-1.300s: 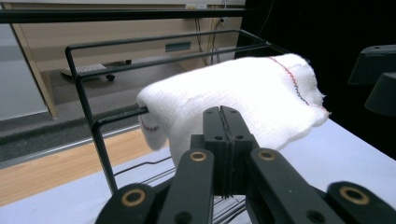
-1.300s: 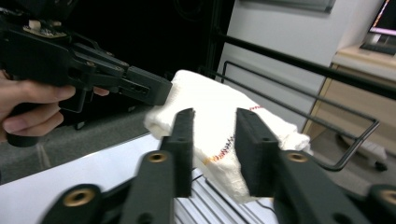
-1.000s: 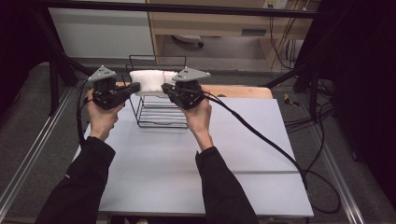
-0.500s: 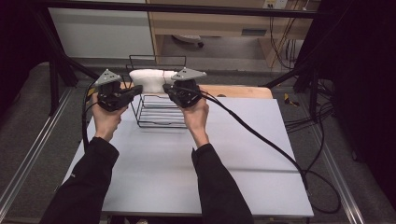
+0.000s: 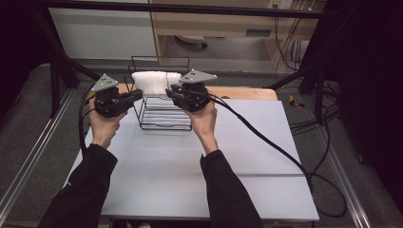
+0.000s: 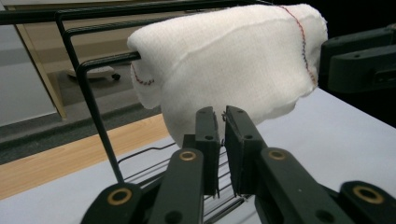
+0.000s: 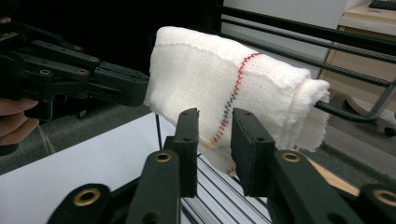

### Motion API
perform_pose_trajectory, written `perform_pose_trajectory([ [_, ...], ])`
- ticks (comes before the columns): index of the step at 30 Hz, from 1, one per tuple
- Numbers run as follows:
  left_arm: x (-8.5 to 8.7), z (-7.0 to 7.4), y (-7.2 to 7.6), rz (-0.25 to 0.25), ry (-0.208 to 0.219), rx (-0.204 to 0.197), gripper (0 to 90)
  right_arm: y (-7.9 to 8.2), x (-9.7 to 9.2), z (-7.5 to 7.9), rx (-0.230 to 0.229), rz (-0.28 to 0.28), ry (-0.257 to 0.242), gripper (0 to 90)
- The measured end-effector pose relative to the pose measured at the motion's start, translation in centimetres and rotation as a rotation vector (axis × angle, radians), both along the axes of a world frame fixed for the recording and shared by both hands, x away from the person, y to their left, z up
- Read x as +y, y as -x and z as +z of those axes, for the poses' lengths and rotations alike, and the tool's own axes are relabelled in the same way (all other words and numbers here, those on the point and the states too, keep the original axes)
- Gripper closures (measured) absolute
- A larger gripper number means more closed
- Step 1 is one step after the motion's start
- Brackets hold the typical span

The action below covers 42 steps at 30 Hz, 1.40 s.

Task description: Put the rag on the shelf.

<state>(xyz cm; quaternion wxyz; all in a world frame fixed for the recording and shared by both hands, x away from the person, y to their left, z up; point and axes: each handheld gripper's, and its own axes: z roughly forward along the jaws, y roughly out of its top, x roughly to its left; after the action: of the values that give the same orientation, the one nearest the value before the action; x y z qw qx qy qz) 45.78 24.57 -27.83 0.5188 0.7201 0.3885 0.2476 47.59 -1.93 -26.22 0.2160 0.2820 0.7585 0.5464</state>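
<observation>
On the left, the left gripper (image 5: 135, 95) hovers at the left end of a white cloth (image 5: 153, 84) draped over the top bar of a black wire rack (image 5: 164, 114), which stands at the far side of the white worktop (image 5: 190, 166). Its jaws have just been opening and stand at a narrow gap, with nothing between them. On the right, the right gripper (image 5: 170, 92) is at the cloth's right end; its jaws have just been opening too, a little wider, the cloth's lower edge just beyond them and not pinched.
</observation>
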Motion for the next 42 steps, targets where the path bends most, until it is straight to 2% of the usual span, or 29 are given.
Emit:
perform_pose_trajectory([
  [4, 0.5, -0.6, 0.7, -0.004, -0.012, 0.010, 71.1, 0.5, -0.8, -0.1, 0.028, 0.005, 0.011, 58.5],
  [8, 1.0, -1.6, 1.4, -0.004, -0.017, 0.041, 57.7, 1.1, -2.0, -0.4, 0.051, 0.009, 0.020, 47.9],
  [13, 1.5, -3.3, 2.4, -0.020, -0.055, 0.071, 41.8, 1.8, -4.0, -1.3, 0.099, 0.002, 0.009, 36.3],
  [17, 2.0, -4.5, 3.1, -0.032, -0.063, 0.091, 31.5, 2.3, -5.8, -2.1, 0.128, 0.001, -0.004, 26.4],
  [19, 2.0, -5.0, 3.4, -0.035, -0.080, 0.097, 26.4, 2.5, -6.7, -2.6, 0.141, 0.001, -0.008, 21.0],
  [24, 2.2, -6.5, 4.2, -0.041, -0.103, 0.116, 17.9, 3.0, -8.9, -4.4, 0.172, 0.011, -0.001, 10.7],
  [27, 2.2, -7.5, 4.7, -0.053, -0.133, 0.127, 14.3, 3.3, -10.4, -5.7, 0.187, 0.005, -0.009, 7.5],
  [29, 2.1, -8.0, 5.0, -0.058, -0.137, 0.130, 12.3, 3.6, -11.3, -6.6, 0.197, 0.002, -0.009, 5.9],
  [34, 2.2, -9.7, 5.7, -0.070, -0.142, 0.156, 7.1, 4.5, -13.2, -8.8, 0.225, -0.005, -0.019, 3.1],
  [38, 2.4, -10.9, 6.4, -0.078, -0.142, 0.172, 6.3, 5.2, -14.7, -10.2, 0.237, -0.011, -0.027, 0.6],
  [42, 2.5, -11.9, 6.9, -0.094, -0.130, 0.182, 6.3, 6.1, -15.9, -11.4, 0.248, -0.009, -0.009, 0.4],
])
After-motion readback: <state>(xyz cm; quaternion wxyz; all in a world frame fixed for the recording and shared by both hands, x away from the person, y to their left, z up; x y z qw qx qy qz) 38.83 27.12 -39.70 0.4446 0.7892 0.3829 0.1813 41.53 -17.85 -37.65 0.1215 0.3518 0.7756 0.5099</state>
